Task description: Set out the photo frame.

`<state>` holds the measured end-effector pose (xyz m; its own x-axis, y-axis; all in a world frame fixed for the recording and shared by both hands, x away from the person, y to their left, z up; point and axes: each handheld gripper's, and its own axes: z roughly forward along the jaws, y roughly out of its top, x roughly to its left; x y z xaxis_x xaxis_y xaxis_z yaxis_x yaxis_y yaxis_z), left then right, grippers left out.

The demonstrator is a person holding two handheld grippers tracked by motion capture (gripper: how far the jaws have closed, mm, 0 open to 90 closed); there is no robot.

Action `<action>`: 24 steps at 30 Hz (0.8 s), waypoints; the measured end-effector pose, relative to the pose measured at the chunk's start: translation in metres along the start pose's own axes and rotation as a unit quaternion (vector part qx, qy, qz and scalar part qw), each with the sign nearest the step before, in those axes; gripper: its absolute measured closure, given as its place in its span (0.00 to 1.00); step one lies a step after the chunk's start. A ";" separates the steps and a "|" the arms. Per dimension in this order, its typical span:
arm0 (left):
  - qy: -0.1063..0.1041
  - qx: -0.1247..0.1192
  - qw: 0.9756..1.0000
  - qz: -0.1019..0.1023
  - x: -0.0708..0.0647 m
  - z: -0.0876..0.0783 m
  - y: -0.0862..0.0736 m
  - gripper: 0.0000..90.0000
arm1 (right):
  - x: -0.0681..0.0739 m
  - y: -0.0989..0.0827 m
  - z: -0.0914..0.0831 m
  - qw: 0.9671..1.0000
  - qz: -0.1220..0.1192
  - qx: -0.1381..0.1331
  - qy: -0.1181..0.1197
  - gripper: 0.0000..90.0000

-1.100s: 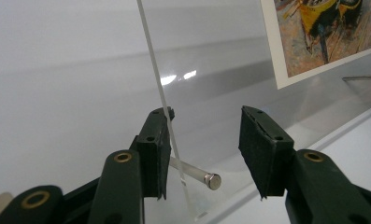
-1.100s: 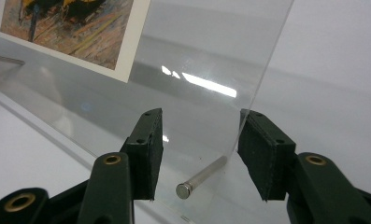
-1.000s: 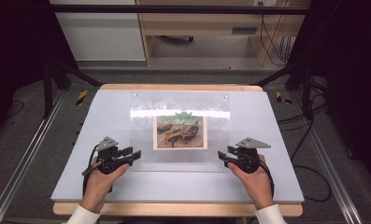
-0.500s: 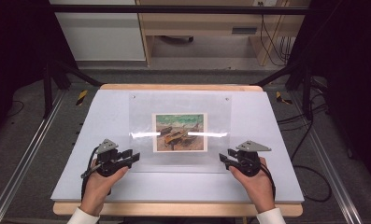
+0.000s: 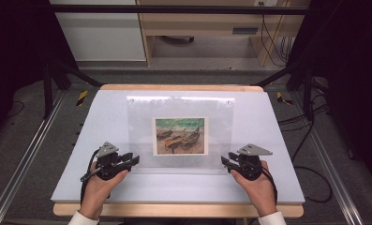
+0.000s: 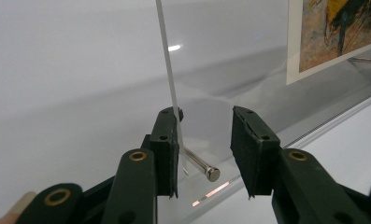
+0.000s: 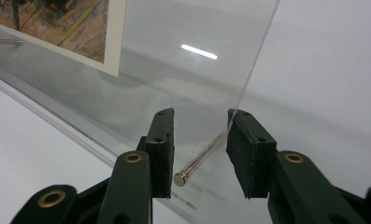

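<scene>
Standing over the white table (image 5: 104,112), the person has a gripper in each hand, set at the two near corners of a clear acrylic picture frame (image 5: 141,117) that lies in the middle of the table. Inside the frame sits a small print of beached boats (image 5: 180,136), roughly centred between the two clear sheets. The left gripper (image 5: 133,161) is at the frame's near left corner, the right gripper (image 5: 225,161) at the near right corner, both pointing inward toward each other. In the left gripper view the upper clear sheet (image 6: 167,60) rises edge-on from between the jaws, touching the inner face of the left-hand jaw while the other jaw stands clear of it; a small metal pin (image 6: 203,165) lies between them. In the right gripper view the sheet's edge (image 7: 260,60) meets the right-hand jaw, the other jaw is off it, and another metal pin (image 7: 199,161) lies in the gap. Both pairs of jaws have just been closing with the frame's corner between them, yet neither is clamped on it: a gap remains on one side of each.
</scene>
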<state>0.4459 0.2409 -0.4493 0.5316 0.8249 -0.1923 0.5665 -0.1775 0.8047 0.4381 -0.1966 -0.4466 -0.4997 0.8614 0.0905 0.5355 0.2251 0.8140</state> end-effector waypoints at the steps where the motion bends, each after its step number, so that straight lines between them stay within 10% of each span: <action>1: 0.000 0.000 1.000 0.000 0.000 0.000 0.000 0.69 | 0.000 0.000 0.000 1.000 -0.002 0.000 0.000 0.70; 24: 0.000 0.006 1.000 0.011 -0.003 -0.003 -0.006 0.69 | 0.002 -0.006 -0.003 1.000 -0.009 0.006 0.001 0.72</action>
<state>0.4396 0.2410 -0.4519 0.5431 0.8212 -0.1750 0.5625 -0.2010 0.8020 0.4316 -0.1976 -0.4493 -0.5100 0.8567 0.0771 0.5350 0.2458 0.8083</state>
